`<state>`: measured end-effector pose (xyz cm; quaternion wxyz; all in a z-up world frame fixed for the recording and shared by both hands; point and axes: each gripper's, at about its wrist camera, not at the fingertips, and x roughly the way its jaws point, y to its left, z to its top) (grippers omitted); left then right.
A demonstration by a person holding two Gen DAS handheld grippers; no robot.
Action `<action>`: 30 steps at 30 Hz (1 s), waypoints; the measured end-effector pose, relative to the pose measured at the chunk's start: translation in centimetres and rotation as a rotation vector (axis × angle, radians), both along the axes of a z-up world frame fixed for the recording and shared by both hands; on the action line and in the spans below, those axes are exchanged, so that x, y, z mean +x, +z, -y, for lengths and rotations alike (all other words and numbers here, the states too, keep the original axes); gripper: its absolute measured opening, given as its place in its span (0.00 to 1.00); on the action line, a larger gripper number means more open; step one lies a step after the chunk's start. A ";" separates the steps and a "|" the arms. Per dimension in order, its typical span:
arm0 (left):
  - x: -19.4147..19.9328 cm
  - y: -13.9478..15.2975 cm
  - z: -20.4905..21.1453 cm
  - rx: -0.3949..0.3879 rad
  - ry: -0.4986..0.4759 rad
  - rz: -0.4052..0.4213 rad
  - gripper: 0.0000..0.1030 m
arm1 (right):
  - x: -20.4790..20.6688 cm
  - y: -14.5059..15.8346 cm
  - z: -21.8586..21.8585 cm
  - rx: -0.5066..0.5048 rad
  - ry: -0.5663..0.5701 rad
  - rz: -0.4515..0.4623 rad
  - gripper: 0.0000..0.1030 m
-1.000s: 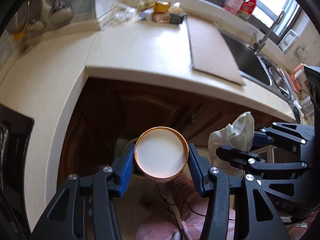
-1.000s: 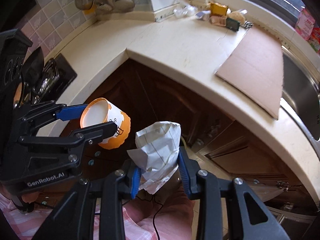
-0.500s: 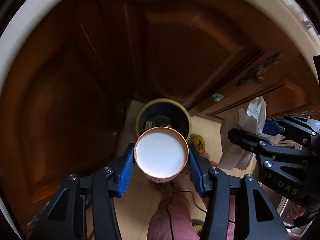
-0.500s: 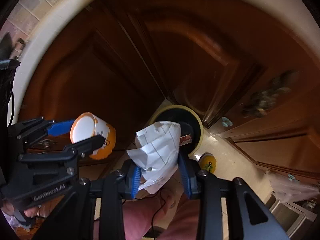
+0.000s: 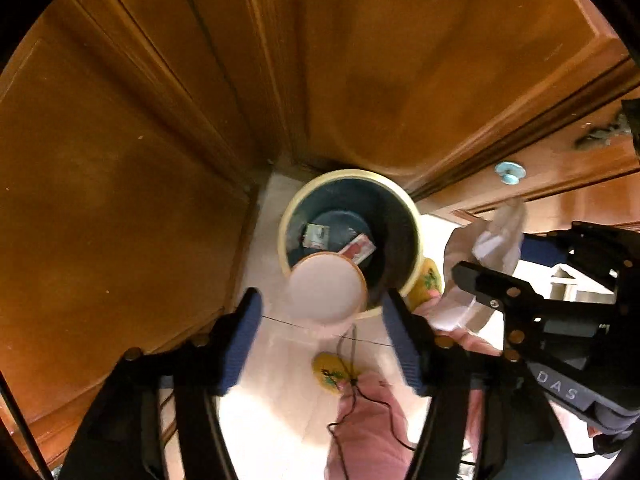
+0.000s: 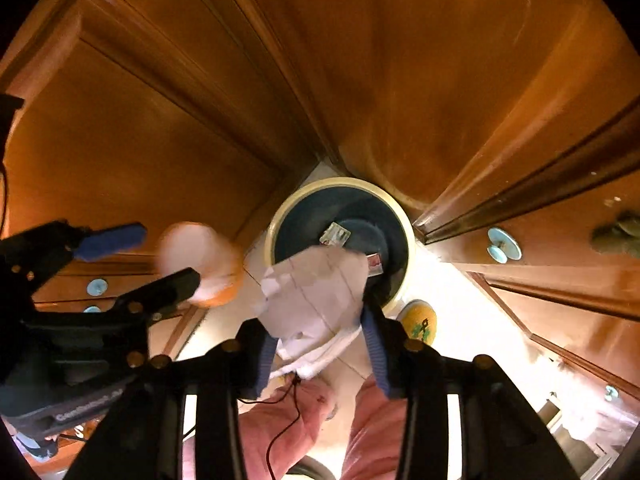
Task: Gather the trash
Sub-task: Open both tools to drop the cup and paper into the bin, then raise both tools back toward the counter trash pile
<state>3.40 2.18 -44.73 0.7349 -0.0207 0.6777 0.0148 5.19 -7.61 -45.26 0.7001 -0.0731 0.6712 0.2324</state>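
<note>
Fingers of the left gripper, just opening, stand clear of the paper cup over the bin; the right gripper, also opening, loosely flanks crumpled paper.

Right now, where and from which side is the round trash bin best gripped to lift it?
Grip the trash bin by its cream rim from above, on the side away from the cabinet doors. It stands upright, mouth open, and the doors crowd its far side. One of the jaws inside, one outside.
</note>
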 end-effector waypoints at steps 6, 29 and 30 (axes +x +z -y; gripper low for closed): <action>-0.3 -0.1 -0.4 0.035 -0.004 0.026 0.74 | 0.4 -0.1 0.8 -0.007 -0.005 0.022 0.49; -1.1 4.6 -0.1 -0.011 -0.025 -0.005 0.75 | 0.2 3.6 2.6 0.010 -0.072 0.030 0.54; -1.2 5.3 0.1 -0.008 -0.034 0.000 0.75 | 0.1 4.0 2.6 0.004 -0.064 0.034 0.54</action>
